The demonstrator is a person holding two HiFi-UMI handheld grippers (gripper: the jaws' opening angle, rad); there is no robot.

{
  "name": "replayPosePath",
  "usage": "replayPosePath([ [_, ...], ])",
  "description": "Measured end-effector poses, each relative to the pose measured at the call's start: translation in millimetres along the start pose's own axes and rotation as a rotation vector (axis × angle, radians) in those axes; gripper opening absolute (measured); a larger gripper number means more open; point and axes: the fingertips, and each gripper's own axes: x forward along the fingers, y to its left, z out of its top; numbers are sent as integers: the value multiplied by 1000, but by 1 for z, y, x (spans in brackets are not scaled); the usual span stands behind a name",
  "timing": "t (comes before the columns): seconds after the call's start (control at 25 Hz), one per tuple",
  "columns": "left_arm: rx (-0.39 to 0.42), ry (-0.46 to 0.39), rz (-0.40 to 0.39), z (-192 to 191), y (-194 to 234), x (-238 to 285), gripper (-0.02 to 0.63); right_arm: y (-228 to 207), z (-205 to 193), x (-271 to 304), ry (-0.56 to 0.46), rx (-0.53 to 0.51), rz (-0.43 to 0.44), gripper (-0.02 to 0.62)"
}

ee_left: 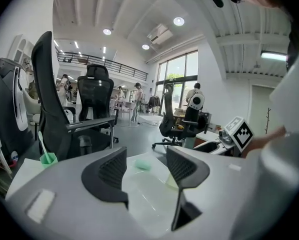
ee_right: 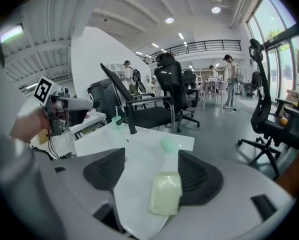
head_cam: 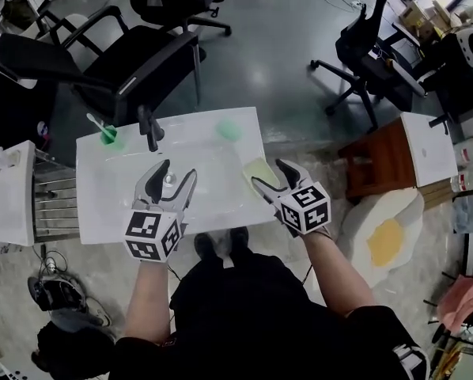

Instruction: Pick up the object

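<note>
Head view, far left of the white table [head_cam: 110, 196]: what is standing there?

A green cup [head_cam: 108, 137] with a thin stick rising out of it. The stick's top is too small to make out. Just right of the cup, a black faucet [head_cam: 149, 129] is standing upright.

And the left gripper [head_cam: 178, 169]?

You are holding it over the middle of the table with its jaws spread, closing on nothing. In the left gripper view only bare tabletop is showing in the gap. A green lump [ee_left: 143, 165] is lying well beyond it, toward the far edge.

Where is the thing to pick up?

The pale yellow-green block [ee_right: 166, 192] is lying flat at the table's right edge, toward your side. You are holding the right gripper [ee_right: 152, 159] around it, jaws wide apart and not pinching. In the right gripper view the block is sitting close against the jaw at that view's right, and whether the two are touching is hard to tell. In the head view one jaw is covering part of the block. In the left gripper view only a sliver of it is showing behind a jaw.
</note>
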Motion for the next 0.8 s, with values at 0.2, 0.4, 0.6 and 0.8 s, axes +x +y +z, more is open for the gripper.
replayPosePath([
  [0.2,-14,2,-50,-10,16,-1,256,13,-19,24,79,4,-45,301],
  [0.4,12,12,-130,-18,17,-7,256,21,-37,34,139,11,-107,301],
  [0.6,17,21,-167,-21,18,-8,256,20,-61,44,208,4,-150,301],
  [0.8,18,26,-160,-21,21,-7,256,7,-84,61,266,16,-194,301],
])
